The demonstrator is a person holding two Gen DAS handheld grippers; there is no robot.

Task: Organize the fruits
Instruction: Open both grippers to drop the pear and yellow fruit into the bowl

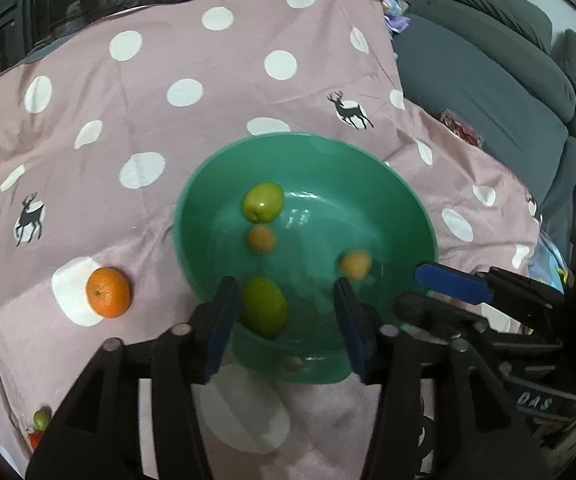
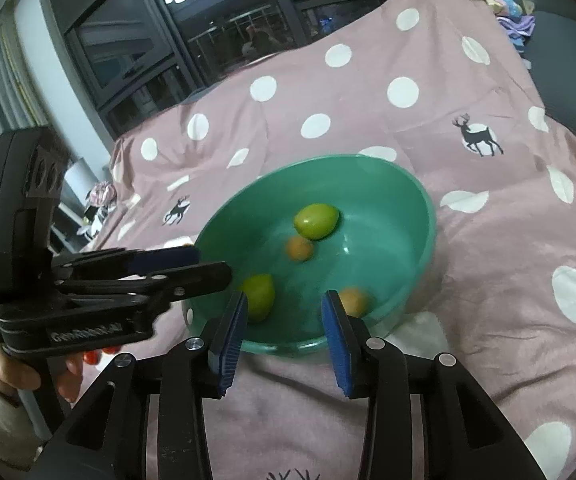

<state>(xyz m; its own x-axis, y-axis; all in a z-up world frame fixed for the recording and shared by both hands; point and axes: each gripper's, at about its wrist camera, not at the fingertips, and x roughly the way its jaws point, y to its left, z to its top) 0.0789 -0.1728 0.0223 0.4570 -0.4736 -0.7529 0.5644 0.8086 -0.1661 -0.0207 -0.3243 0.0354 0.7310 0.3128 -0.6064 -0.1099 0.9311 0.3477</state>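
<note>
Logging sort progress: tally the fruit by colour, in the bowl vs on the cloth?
In the green bowl:
Green fruit: 2
Small orange fruit: 2
On the spotted cloth:
Orange fruit: 1, a tangerine
Green fruit: 1, at the lower left edge
Red fruit: 1, partly hidden beside it
Total: 7

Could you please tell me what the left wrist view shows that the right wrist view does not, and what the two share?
Only the left wrist view shows the orange lying on the cloth left of the bowl, and the grey sofa. Only the right wrist view shows the dark window and the hand holding the left tool. Both share the green bowl with two green fruits and two small orange ones inside, on the pink dotted cloth.
</note>
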